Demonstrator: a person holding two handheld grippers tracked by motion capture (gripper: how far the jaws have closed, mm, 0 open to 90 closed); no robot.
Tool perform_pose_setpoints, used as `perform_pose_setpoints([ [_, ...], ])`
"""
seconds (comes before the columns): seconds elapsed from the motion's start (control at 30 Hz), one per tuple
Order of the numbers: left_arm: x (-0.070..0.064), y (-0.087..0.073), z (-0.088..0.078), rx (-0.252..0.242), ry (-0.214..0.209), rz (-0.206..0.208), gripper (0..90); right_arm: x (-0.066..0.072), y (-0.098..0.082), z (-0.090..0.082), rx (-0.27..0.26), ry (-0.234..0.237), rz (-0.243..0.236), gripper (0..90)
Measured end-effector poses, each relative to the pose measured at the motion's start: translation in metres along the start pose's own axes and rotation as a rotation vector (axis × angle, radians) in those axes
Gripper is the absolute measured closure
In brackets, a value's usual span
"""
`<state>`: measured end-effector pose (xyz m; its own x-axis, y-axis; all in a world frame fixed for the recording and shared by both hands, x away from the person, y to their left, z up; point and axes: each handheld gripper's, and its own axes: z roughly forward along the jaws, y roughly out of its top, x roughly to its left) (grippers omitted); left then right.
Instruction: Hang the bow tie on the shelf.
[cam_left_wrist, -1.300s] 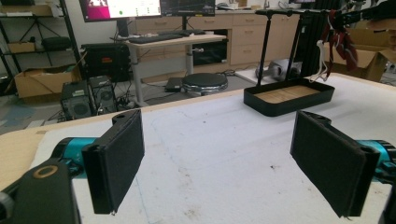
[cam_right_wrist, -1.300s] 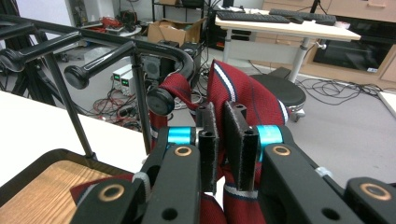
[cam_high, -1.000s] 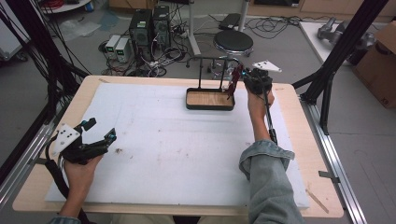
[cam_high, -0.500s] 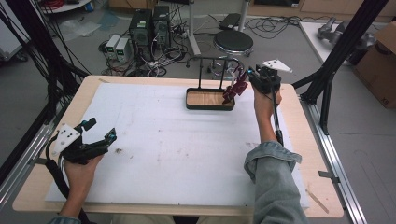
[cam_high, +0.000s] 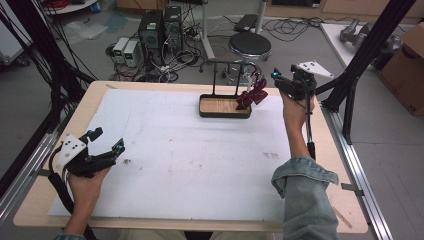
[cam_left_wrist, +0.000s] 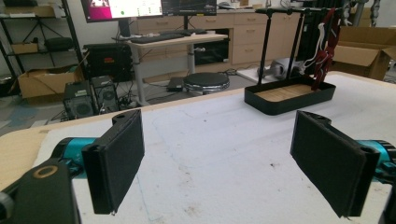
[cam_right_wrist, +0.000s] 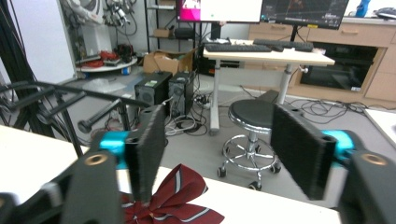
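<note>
The right hand-held gripper (cam_high: 274, 80) has lifted away to the right of the rack (cam_high: 225, 65), its jaws just opened and empty. The dark red bow (cam_high: 251, 95) now hangs from the rack over the tray (cam_high: 207, 111). The left hand-held gripper (cam_high: 117, 149) rests released on the tabletop (cam_high: 170, 150), unmoved.

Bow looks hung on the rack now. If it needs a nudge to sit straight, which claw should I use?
Right, probably. The right claw is open beside the dark red bow hanging from the rack over the tray; its jaws have just been opening, nothing between them. The left claw sits open at the table's near left corner.
</note>
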<state>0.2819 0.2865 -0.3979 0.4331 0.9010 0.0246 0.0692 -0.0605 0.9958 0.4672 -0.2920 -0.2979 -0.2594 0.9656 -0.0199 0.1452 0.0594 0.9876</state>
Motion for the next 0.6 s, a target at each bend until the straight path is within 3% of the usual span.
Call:
perform_pose_setpoints([
  [0.2, 0.0, -0.001, 0.0, 0.004, -0.001, 0.004, 17.8, -0.006, 0.009, -0.017, -0.024, -0.01, 0.026, 21.4],
  [0.3, 0.0, -0.001, 0.001, 0.004, -0.001, 0.002, 17.8, -0.006, 0.01, -0.029, -0.051, -0.032, 0.0, 21.3],
  [0.5, -0.001, -0.001, 0.005, 0.007, -0.005, 0.001, 17.8, -0.01, 0.011, -0.053, -0.022, -0.033, -0.021, 17.3],
  [0.6, -0.001, -0.001, 0.006, 0.008, -0.007, 0.002, 17.8, -0.01, 0.012, -0.07, -0.072, -0.044, -0.045, 17.2],
])
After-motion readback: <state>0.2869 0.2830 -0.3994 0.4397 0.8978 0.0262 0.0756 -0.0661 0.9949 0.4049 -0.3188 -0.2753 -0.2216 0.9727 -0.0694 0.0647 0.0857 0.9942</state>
